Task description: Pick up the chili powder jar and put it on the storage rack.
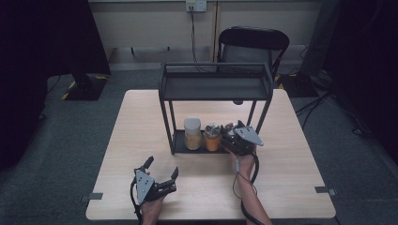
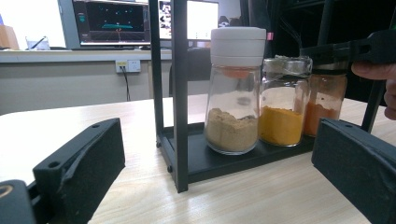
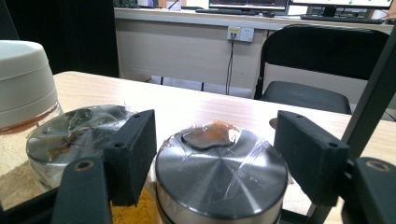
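Note:
A black two-tier rack (image 1: 216, 86) stands on the wooden table (image 1: 291, 159). Three spice jars line its lower shelf: a white-capped jar of tan powder (image 1: 192, 133) (image 2: 232, 93), a metal-lidded yellow jar (image 1: 212, 137) (image 2: 282, 112) and an orange-red jar (image 2: 325, 102) (image 3: 222, 172). My right gripper (image 1: 232, 132) (image 3: 215, 135) reaches in level around the orange-red jar's lid. Its jaws stand close on either side, and I see no press on the lid. My left gripper (image 1: 162, 168) rests open near the front edge, with nothing between its jaws.
The rack's upright post (image 2: 180, 93) stands in front of the left gripper, with the jars behind it. A black folding chair (image 1: 253, 44) sits beyond the table's far edge. Bare tabletop lies left and right of the rack.

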A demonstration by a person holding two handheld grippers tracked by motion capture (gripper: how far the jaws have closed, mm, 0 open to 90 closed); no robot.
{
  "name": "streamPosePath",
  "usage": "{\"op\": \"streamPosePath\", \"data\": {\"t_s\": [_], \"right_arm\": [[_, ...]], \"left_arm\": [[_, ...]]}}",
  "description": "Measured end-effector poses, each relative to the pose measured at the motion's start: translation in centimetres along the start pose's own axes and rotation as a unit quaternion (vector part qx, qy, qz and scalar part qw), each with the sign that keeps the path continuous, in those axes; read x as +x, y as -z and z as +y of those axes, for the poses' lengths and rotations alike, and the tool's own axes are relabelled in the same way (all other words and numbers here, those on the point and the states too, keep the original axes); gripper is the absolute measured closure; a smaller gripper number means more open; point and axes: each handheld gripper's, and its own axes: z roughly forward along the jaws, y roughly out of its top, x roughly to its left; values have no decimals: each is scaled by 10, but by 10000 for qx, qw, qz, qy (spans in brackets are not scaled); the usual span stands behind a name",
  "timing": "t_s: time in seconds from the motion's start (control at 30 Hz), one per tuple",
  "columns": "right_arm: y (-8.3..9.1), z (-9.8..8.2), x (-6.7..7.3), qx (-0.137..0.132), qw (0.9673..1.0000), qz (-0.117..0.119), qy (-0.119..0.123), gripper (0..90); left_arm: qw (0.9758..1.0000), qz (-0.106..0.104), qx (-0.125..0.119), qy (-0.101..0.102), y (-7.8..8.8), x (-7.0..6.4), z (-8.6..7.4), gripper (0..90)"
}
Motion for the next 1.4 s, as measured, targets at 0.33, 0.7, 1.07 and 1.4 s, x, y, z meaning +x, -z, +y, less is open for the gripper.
{"op": "streamPosePath", "data": {"t_s": [0.33, 0.7, 1.07, 1.4], "right_arm": [[1, 3, -1, -69, 9999, 25, 78, 277], [2, 6, -2, -176, 9998, 79, 59, 246], [3, 8, -3, -212, 9997, 147, 25, 218], [4, 5, -4, -318, 9990, 309, 64, 110]], "left_arm": [[10000, 2, 6, -7, 0, 0, 0, 20], [10000, 3, 12, -6, 0, 0, 0, 21], [10000, 3, 8, -7, 0, 0, 0, 20], [10000, 5, 4, 0, 0, 0, 0, 21]]}}
